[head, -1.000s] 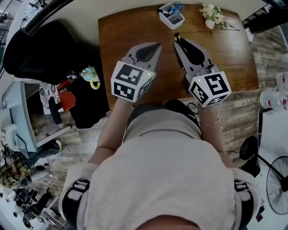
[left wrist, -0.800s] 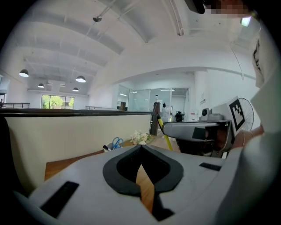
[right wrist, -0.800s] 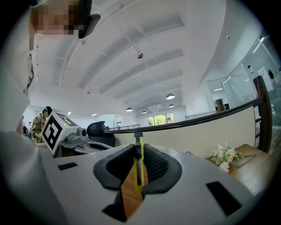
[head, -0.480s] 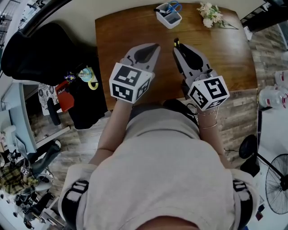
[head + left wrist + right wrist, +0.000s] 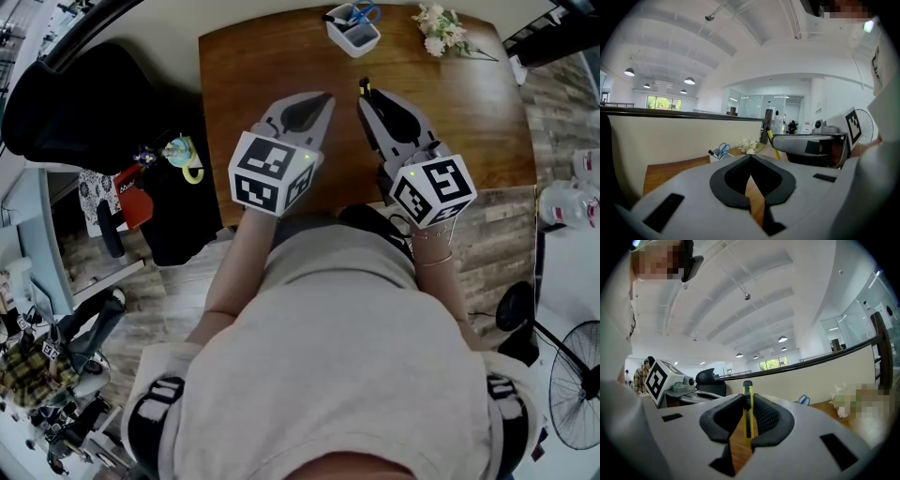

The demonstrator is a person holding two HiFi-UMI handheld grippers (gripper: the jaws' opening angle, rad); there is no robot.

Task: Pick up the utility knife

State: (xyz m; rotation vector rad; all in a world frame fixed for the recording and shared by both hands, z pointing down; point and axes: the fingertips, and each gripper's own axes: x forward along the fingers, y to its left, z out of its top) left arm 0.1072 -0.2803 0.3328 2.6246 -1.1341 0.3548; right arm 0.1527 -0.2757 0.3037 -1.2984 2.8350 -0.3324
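The utility knife (image 5: 747,405), yellow with a black slider, stands upright between the pads of my right gripper (image 5: 748,401), which is shut on it. In the head view its tip (image 5: 365,87) pokes out past the right gripper (image 5: 367,97) above the wooden table (image 5: 487,103). From the left gripper view the knife (image 5: 772,144) shows as a yellow strip at the right gripper's nose. My left gripper (image 5: 750,158) hovers beside it on the left, its tips meeting with nothing between them; it is also visible in the head view (image 5: 323,97).
A white holder with scissors and a pen (image 5: 353,26) stands at the table's far edge, with a small bunch of flowers (image 5: 436,33) to its right. A black chair (image 5: 75,103) and clutter lie left of the table; a fan (image 5: 572,384) stands at lower right.
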